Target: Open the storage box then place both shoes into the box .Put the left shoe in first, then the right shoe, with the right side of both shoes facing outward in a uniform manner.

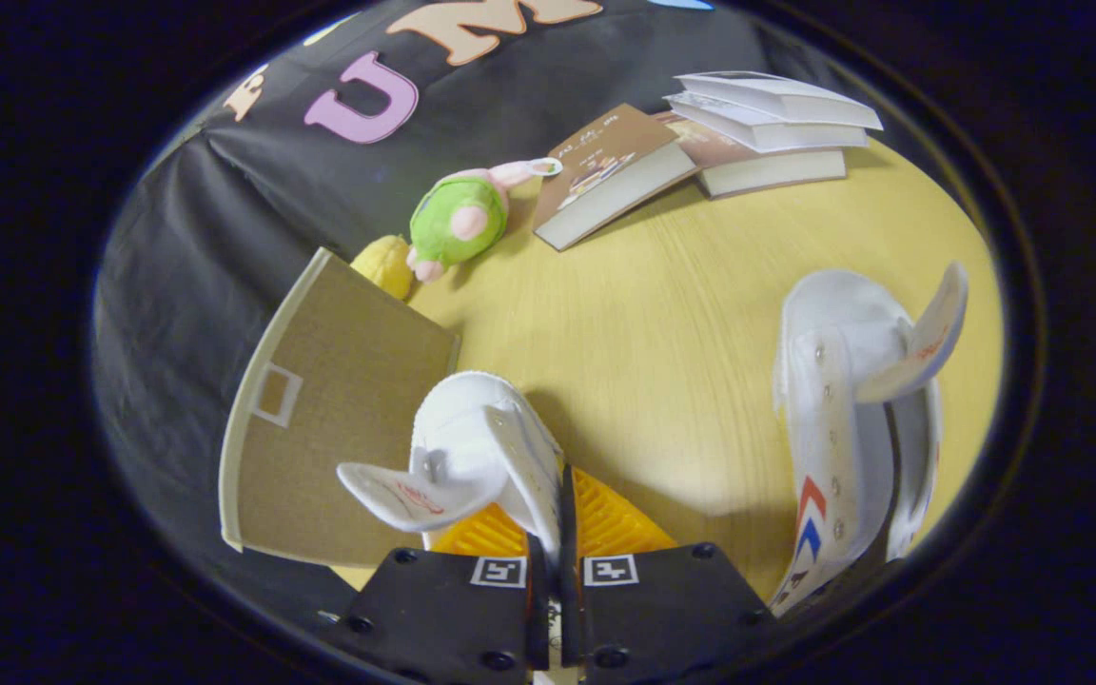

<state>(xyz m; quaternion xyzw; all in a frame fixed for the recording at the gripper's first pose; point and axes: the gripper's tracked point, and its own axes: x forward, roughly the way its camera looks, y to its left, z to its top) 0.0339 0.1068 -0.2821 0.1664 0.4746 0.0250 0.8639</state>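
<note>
Gripper view. Gripper (pixel 555 514): the two fingers are sitting low in the centre of the frame, drawn close together and pinching the side wall of a white shoe (pixel 472 457); the jaws are closing on that thin collar edge with almost no gap between them.

Hidden or unclear: the held shoe's sole and toe are lying out of sight behind the fingers, and its tongue is flopping toward the lower left. The second white shoe (pixel 843 428) is being cut off at the lower right, its heel or toe end hard to make out; red and blue chevrons are showing on its side. Which shoe is left and which is right cannot be told. The storage box's body is not readable; a flap of brown card with a pale rim, seemingly the storage box lid (pixel 334 419), is standing tilted at centre left, just beside the held shoe.

Count: two shoes; one card lid; one green and pink plush toy (pixel 460 219); one yellow object (pixel 386 264), partly hidden behind the lid; about four books (pixel 700 143), some stacked, in the upper right.

Surface and room: a light yellow wood-grain table (pixel 662 323) is carrying everything; black cloth is forming the wall across the upper left.
</note>
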